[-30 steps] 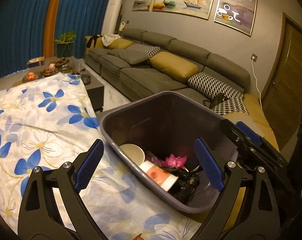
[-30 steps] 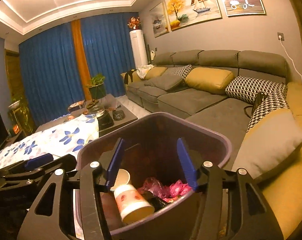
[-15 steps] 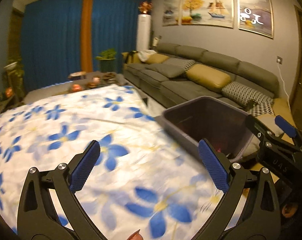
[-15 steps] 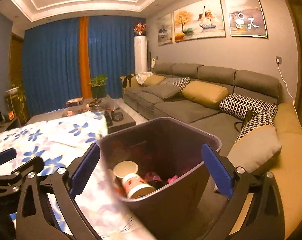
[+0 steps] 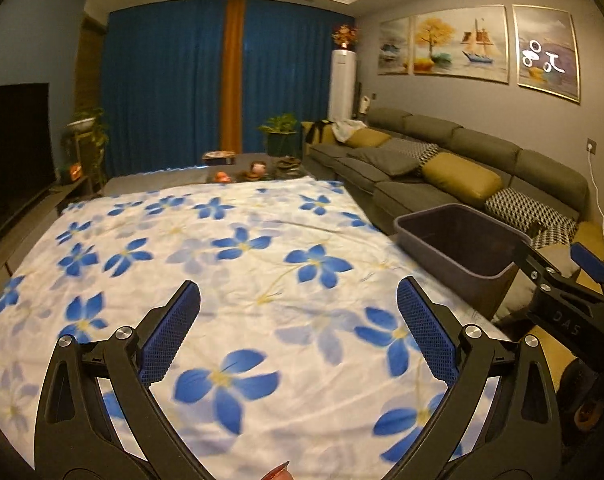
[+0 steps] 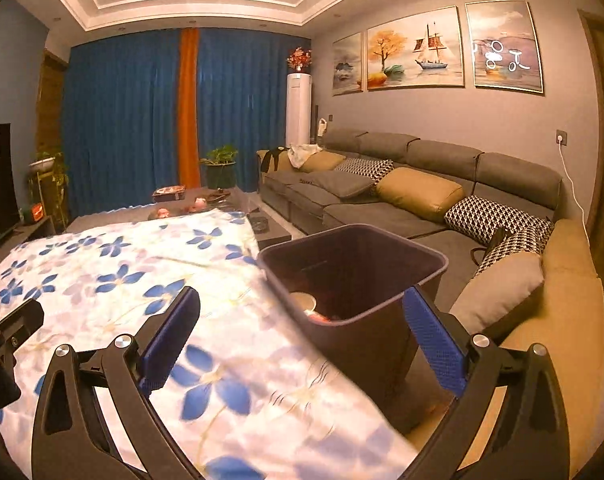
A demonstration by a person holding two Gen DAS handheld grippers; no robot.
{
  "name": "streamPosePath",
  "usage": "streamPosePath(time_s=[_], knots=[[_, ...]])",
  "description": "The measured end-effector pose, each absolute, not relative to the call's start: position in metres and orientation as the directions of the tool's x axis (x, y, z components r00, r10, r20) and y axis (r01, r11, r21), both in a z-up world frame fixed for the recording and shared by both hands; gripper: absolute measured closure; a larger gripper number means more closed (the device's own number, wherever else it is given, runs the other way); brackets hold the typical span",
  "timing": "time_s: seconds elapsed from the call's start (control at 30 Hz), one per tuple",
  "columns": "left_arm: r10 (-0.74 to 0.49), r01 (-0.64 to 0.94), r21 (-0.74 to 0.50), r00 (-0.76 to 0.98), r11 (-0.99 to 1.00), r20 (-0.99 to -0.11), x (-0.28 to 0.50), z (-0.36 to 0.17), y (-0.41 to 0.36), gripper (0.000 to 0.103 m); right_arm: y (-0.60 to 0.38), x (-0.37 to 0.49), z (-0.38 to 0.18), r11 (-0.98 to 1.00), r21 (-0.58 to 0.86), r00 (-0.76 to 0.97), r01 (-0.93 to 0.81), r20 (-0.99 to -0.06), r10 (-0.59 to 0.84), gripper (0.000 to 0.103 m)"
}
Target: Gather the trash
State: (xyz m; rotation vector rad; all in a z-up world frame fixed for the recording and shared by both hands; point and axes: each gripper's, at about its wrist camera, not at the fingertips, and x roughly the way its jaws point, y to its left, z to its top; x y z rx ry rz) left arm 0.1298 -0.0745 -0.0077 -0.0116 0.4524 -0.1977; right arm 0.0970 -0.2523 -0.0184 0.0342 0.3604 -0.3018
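A dark purple trash bin (image 5: 478, 280) stands at the right edge of the table, against the sofa. In the right wrist view the bin (image 6: 362, 344) is close ahead, with a paper cup (image 6: 304, 300) and some reddish trash just visible inside. My left gripper (image 5: 297, 300) is open over the white cloth with blue flowers (image 5: 241, 264), nothing between its fingers. My right gripper (image 6: 302, 300) is open too, level with the bin's near corner and empty. Each gripper shows at the edge of the other's view: the right gripper (image 5: 562, 292), the left gripper (image 6: 5, 328).
A long grey sofa (image 6: 382, 208) with yellow and patterned cushions runs along the right wall. Beyond the flowered cloth (image 6: 113, 280) a low table end (image 5: 253, 170) holds small ornaments. A dark TV (image 5: 13, 148) and plants (image 5: 87, 128) stand at the left, blue curtains behind.
Both grippers have drawn back from over the bin and swung left over the flowered cloth. The right jaws went from half closed to wide open. The cup stays in the bin.
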Motion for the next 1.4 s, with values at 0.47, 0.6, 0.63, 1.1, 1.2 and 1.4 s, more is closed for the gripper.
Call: streamPosePath(time_s=[0.47, 0.6, 0.63, 1.1, 1.2, 1.4], knots=[[-0.198, 0.18, -0.083, 0.887, 0.98, -0.417, 0.085, -0.007, -0.03, 0.006, -0.205, 0.036, -0.006, 0.962, -0.017, 0.911, 0.273, -0.316, -0.264, 0.006], [-0.203, 0.18, -0.093, 0.888, 0.979, -0.412, 0.077, -0.006, -0.025, 0.006, -0.199, 0.028, -0.003, 0.963, -0.025, 0.916, 0.269, -0.302, -0.264, 0.006], [-0.204, 0.182, -0.094, 0.889, 0.979, -0.41, 0.075, -0.005, -0.025, 0.006, -0.198, 0.026, -0.001, 0.963, -0.026, 0.918, 0.267, -0.298, -0.263, 0.006], [-0.209, 0.185, -0.099, 0.897, 0.978, -0.388, 0.061, 0.003, -0.023, 0.006, -0.191, 0.012, 0.004, 0.967, -0.023, 0.929, 0.254, -0.274, -0.251, 0.006], [-0.209, 0.184, -0.1, 0.899, 0.978, -0.385, 0.059, 0.004, -0.023, 0.006, -0.19, 0.011, 0.005, 0.967, -0.023, 0.929, 0.254, -0.271, -0.251, 0.006], [-0.213, 0.189, -0.102, 0.897, 0.977, -0.386, 0.059, 0.004, -0.023, 0.006, -0.19, 0.011, 0.004, 0.967, -0.022, 0.928, 0.254, -0.275, -0.25, 0.006]])
